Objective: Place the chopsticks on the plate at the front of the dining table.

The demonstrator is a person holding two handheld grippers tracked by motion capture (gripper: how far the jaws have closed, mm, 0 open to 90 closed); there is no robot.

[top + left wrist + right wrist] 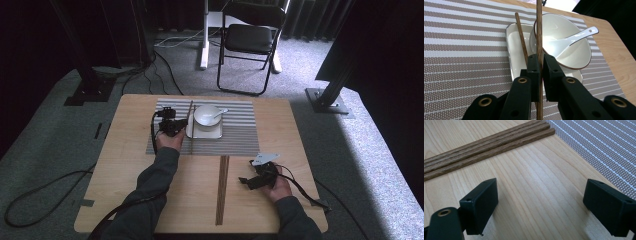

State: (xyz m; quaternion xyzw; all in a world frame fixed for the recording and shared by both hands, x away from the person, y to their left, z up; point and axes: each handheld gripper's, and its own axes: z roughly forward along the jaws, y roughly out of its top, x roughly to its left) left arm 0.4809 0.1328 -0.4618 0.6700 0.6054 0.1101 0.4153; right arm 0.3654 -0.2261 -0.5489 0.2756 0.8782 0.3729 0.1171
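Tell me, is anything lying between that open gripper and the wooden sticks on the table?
Nothing visible. The right gripper stands open over bare table, and the chopsticks lie just ahead of it, beside the striped placemat.

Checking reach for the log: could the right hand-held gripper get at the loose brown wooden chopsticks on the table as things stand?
Probably yes: the right hand-held gripper is open, and only bare table lies between it and the brown wooden chopsticks.
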